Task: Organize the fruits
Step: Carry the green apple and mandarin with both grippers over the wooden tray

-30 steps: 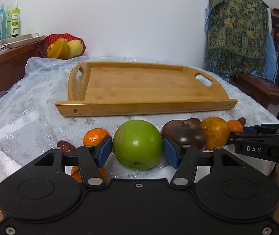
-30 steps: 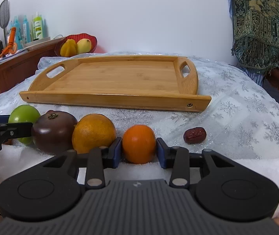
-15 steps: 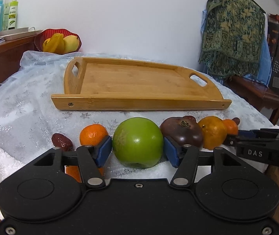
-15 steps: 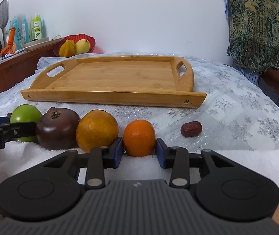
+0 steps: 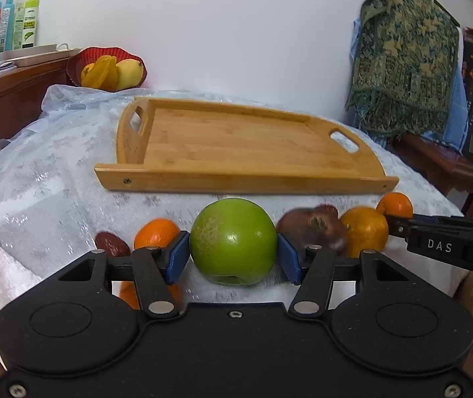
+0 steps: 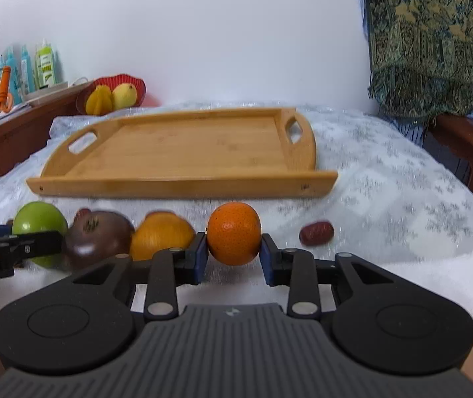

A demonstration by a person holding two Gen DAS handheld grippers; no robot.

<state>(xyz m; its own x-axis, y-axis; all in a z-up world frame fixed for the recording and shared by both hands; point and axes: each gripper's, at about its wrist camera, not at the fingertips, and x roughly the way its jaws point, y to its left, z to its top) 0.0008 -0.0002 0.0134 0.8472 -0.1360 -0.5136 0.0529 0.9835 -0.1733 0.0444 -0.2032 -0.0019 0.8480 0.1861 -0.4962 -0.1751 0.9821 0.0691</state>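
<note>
Right claw [image 6: 234, 254] closed onto orange [image 6: 234, 233]; tray [image 6: 183, 184] beyond.

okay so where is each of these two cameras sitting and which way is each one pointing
Left wrist: rides on the left gripper, facing forward and slightly down at the green apple in its grip, wooden tray beyond; the right gripper and a hand show at right.
Right wrist: rides on the right gripper, whose jaws have just closed on the small orange; the left gripper shows at left.
Shared: tray, apple, dark fruit, larger orange, red fruit bowl.
</note>
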